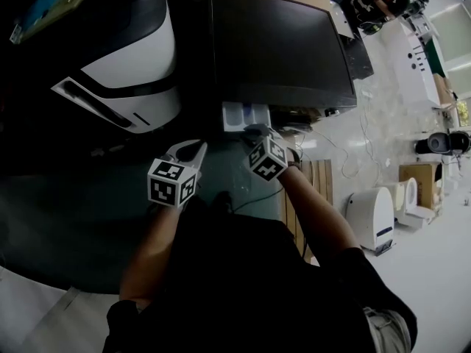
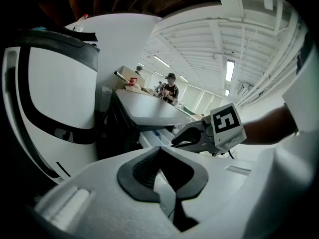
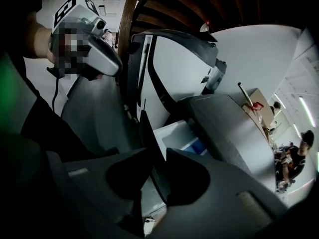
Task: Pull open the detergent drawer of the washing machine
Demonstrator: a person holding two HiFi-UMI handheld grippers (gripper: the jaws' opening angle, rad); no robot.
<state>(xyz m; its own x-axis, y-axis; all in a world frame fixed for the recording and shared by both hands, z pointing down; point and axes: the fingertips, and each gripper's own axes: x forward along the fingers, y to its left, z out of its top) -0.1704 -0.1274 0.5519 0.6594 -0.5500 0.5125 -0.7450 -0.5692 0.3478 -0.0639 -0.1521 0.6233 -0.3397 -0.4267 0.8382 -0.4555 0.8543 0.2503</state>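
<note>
right tongs (image 3: 152,155) pinch the detergent drawer (image 1: 237,115)

the two jaws of the right tongs are squeezed onto the thin dark front plate of the drawer, one jaw on each side of it. they are only a little bit apart, just as wide as the plate is thick. the drawer sticks out of the front of the washing machine (image 1: 283,50), at its left side, just under the top. it points toward the person who holds the tongs. the drawer is white inside, with a blue part in the tray. the washing machine has a flat dark top.

the left tongs (image 1: 197,150) are closed all the way, with the tips touching, and they hold nothing. they hang in the air just to the left of the right tongs, near the drawer but not touching it.

a big white machine (image 1: 136,65) with a black band stands to the left of the washing machine. far off behind the machines is a person (image 2: 171,89) in dark clothes.
</note>
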